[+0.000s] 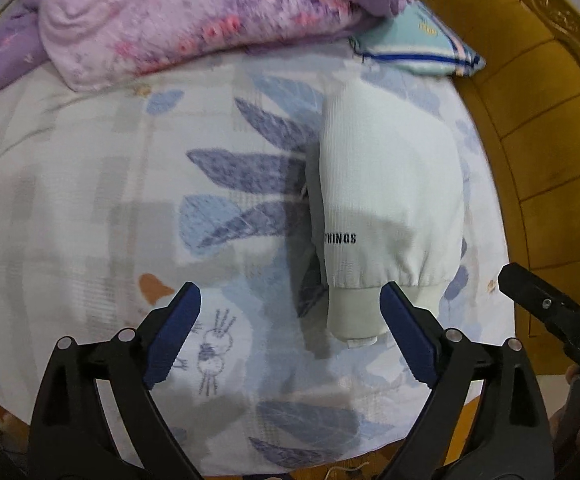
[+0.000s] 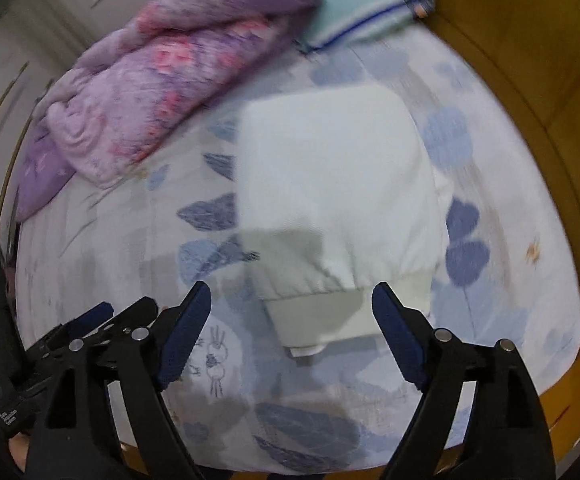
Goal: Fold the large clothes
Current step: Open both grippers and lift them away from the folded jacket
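Observation:
A white garment (image 1: 390, 196) lies folded into a compact stack on the leaf-print bed sheet (image 1: 89, 200), with black lettering near its ribbed hem. It also shows in the right wrist view (image 2: 330, 200). My left gripper (image 1: 290, 300) is open and empty, hovering just in front of the garment's lower left corner. My right gripper (image 2: 292, 300) is open and empty, hovering in front of the garment's hem. The right gripper's body shows at the right edge of the left wrist view (image 1: 550, 312). The left gripper's body shows at the lower left of the right wrist view (image 2: 81, 332).
A purple floral blanket (image 1: 193, 16) is piled at the far side of the bed. A teal pillow with blue stripes (image 1: 422, 40) lies beside it. A wooden bed frame (image 1: 538, 120) curves along the right. The bed's near edge (image 1: 249, 468) runs below the grippers.

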Demonstrator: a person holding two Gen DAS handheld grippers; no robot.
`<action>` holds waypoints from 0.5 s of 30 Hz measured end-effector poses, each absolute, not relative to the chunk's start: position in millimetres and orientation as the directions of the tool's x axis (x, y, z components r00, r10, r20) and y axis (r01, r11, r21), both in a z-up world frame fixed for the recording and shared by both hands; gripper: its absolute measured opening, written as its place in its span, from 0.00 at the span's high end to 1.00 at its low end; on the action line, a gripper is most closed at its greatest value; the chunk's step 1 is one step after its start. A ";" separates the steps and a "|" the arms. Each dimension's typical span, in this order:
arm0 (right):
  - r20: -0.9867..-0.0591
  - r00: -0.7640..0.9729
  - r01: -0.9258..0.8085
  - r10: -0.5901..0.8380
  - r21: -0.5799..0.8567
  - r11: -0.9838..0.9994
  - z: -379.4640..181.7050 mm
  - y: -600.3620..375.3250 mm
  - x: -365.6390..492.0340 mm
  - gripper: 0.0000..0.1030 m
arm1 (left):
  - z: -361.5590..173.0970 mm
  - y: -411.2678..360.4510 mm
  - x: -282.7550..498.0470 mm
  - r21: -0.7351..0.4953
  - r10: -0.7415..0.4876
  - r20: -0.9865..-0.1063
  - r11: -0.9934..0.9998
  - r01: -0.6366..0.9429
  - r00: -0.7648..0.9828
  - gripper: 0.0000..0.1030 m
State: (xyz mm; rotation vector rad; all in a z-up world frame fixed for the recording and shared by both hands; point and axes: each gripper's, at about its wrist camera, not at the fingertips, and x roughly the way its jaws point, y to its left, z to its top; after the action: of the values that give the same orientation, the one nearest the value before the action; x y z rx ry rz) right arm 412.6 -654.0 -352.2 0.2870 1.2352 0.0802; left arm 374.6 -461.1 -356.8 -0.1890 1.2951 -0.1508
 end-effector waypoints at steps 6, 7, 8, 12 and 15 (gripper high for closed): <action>-0.891 0.382 0.007 0.245 0.267 0.964 -308.0 -621.1 405.5 0.16 | -301.4 -432.6 355.0 -0.251 -0.219 -0.911 0.967 -0.050 0.349 0.11; -0.889 0.390 -0.011 0.241 0.257 0.966 -298.1 -614.8 402.3 0.16 | -294.8 -429.4 352.6 -0.253 -0.219 -0.909 0.966 -0.051 0.355 0.11; -0.887 0.400 -0.020 0.232 0.245 0.969 -290.2 -610.2 399.2 0.15 | -287.0 -425.7 349.9 -0.253 -0.219 -0.906 0.966 -0.050 0.363 0.11; -0.876 0.440 -0.049 0.199 0.198 0.979 -261.2 -588.4 385.1 0.15 | -250.5 -410.9 336.2 -0.250 -0.215 -0.879 0.968 -0.026 0.426 0.11; -0.869 0.449 -0.057 0.207 0.204 0.977 -241.0 -572.6 372.6 0.14 | -220.8 -401.4 323.0 -0.237 -0.215 -0.858 0.971 0.012 0.466 0.11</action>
State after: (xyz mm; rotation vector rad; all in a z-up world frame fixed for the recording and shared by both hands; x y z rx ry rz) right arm 372.6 -572.6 -241.0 0.1523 1.0938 0.1645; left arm 323.0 -401.4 -220.8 -0.2087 1.0788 -0.1408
